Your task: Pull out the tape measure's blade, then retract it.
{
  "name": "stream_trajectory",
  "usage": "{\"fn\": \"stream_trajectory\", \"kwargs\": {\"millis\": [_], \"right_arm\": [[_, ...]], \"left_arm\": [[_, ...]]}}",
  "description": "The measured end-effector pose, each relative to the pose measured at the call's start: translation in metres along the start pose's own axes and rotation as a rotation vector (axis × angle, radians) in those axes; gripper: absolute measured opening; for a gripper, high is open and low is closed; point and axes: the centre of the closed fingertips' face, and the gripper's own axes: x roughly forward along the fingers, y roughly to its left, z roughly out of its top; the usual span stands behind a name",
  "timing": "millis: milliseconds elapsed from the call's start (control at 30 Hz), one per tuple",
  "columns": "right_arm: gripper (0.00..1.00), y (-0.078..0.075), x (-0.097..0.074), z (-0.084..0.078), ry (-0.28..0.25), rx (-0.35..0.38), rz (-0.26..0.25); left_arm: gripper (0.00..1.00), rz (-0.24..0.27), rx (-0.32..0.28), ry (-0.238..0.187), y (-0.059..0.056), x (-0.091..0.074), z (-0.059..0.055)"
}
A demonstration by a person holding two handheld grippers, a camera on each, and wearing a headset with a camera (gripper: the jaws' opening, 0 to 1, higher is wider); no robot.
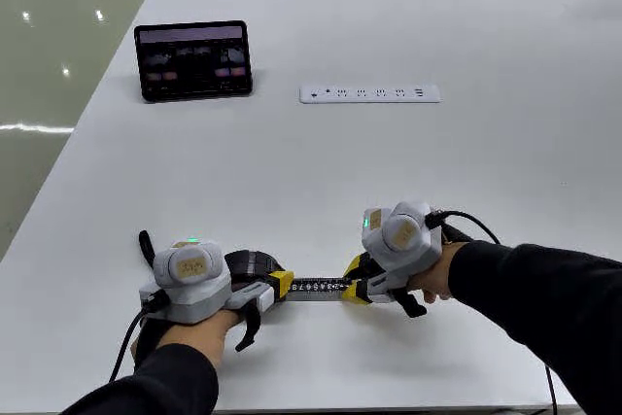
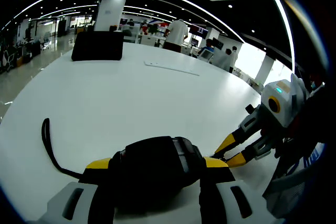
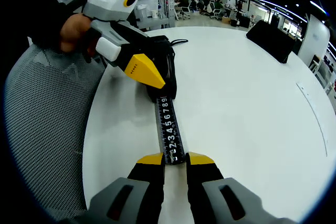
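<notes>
A black tape measure case (image 1: pixel 255 266) lies near the table's front edge, and my left gripper (image 1: pixel 278 284) is shut on it; in the left gripper view the case (image 2: pixel 157 169) sits between the yellow-tipped jaws. A short length of the blade (image 1: pixel 317 286) runs out to the right. My right gripper (image 1: pixel 354 282) is shut on the blade's end; in the right gripper view the numbered blade (image 3: pixel 169 127) leads from the jaw tips (image 3: pixel 174 159) back to the case (image 3: pixel 163 66). The case's black wrist strap (image 2: pixel 48 145) trails to the left.
A dark tablet (image 1: pixel 193 60) stands propped at the far left of the white table (image 1: pixel 321 162). A white power strip (image 1: pixel 369 94) lies at the far middle. Black cables run from both grippers off the front edge. People stand beyond the table in the left gripper view.
</notes>
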Motion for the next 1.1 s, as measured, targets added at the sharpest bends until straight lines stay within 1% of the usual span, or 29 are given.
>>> {"fn": "stream_trajectory", "kwargs": {"millis": [333, 767, 900, 1000, 1100], "right_arm": [[0.11, 0.002, 0.002, 0.002, -0.009, -0.002, -0.003], [0.11, 0.003, 0.006, 0.009, -0.019, -0.008, -0.002], [0.11, 0.003, 0.007, 0.011, -0.022, -0.013, 0.002], [0.11, 0.002, 0.009, 0.013, -0.027, -0.001, 0.01], [0.11, 0.002, 0.011, 0.015, -0.024, -0.01, 0.014]], "left_arm": [[0.61, -0.002, 0.001, 0.001, -0.001, -0.001, 0.0], [0.61, -0.002, -0.002, 0.002, -0.001, -0.001, 0.0], [0.61, -0.002, -0.002, 0.002, 0.0, -0.001, 0.0], [0.61, -0.002, -0.003, 0.002, -0.001, -0.001, 0.0], [0.61, -0.002, -0.005, 0.002, -0.001, -0.001, 0.0]]}}
